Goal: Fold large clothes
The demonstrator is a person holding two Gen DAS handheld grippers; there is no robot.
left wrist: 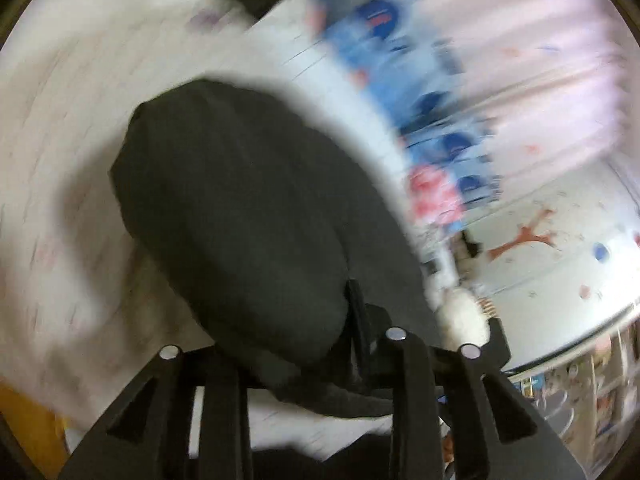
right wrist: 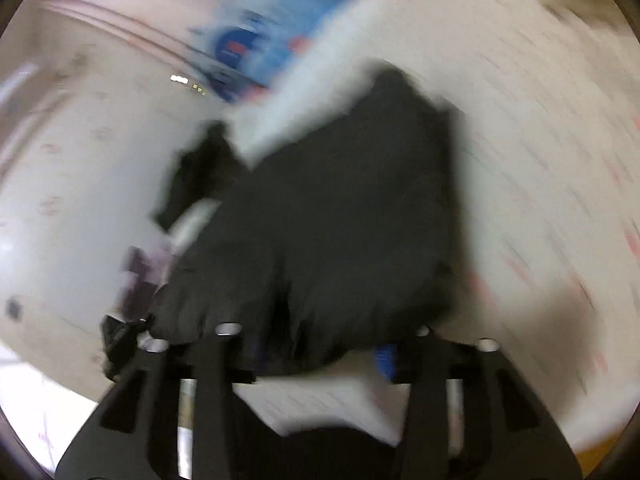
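Observation:
A black garment (left wrist: 240, 184) lies bunched on a white printed sheet (left wrist: 68, 128). Its near end is gathered in my left gripper (left wrist: 320, 320). One dark finger (left wrist: 356, 312) presses against the bunch, and cloth hides the other. In the right wrist view the same black garment (right wrist: 340, 208) spreads away from my right gripper (right wrist: 320, 340). Its near edge is draped over the fingertips and covers them, so the blur and cloth hide whether they pinch it. A blue pad (right wrist: 384, 356) peeks out under the cloth.
A blue patterned fabric (left wrist: 400, 68) lies beyond the garment, with a pink curtain (left wrist: 540, 60) behind it. A wall with stickers (left wrist: 560, 248) and shelves (left wrist: 592, 392) are at the right. Something yellow (left wrist: 24, 420) is at the lower left. Both views are motion-blurred.

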